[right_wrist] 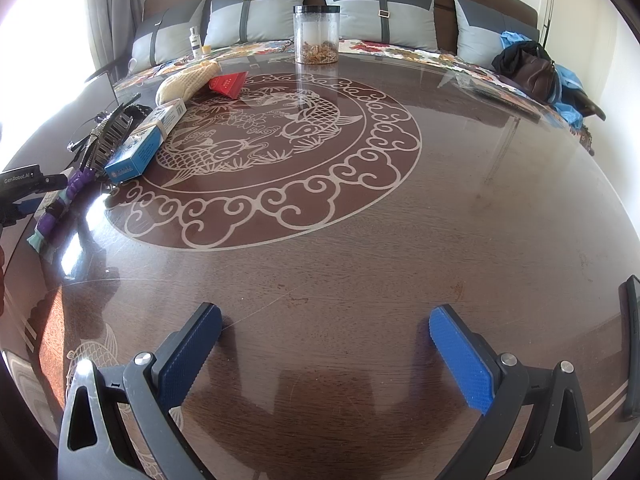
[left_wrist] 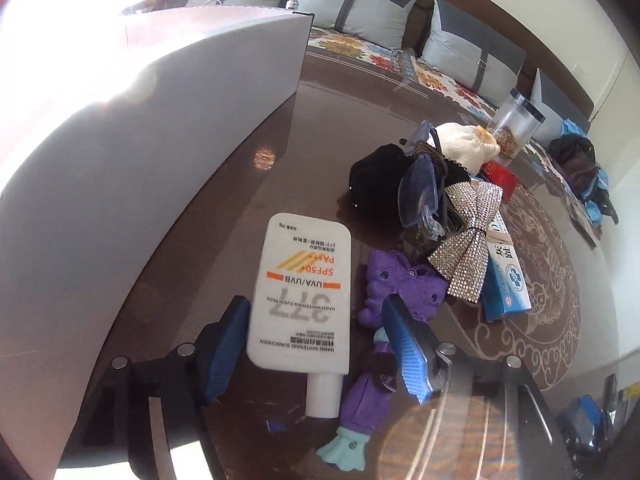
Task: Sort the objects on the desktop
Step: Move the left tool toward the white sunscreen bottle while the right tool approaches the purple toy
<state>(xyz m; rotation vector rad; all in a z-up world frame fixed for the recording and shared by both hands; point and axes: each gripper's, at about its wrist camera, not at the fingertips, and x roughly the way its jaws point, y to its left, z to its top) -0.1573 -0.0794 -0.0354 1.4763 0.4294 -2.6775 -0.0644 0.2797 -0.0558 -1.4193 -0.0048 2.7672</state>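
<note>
The left hand-held gripper straddles the sunscreen tube lying flat on the counter; its pads stand apart from the tube, not yet pressing. Advise closing squarely on the body, clear of the purple toy. The right hand-held gripper hangs open and empty.

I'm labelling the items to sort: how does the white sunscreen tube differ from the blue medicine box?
The sunscreen tube is white, flat and rounded, lying between the left gripper jaws; the medicine box is blue and white, sharp-edged, rubber-banded, partly under the rhinestone bow. Both lie flat on the table and carry printed text.
</note>
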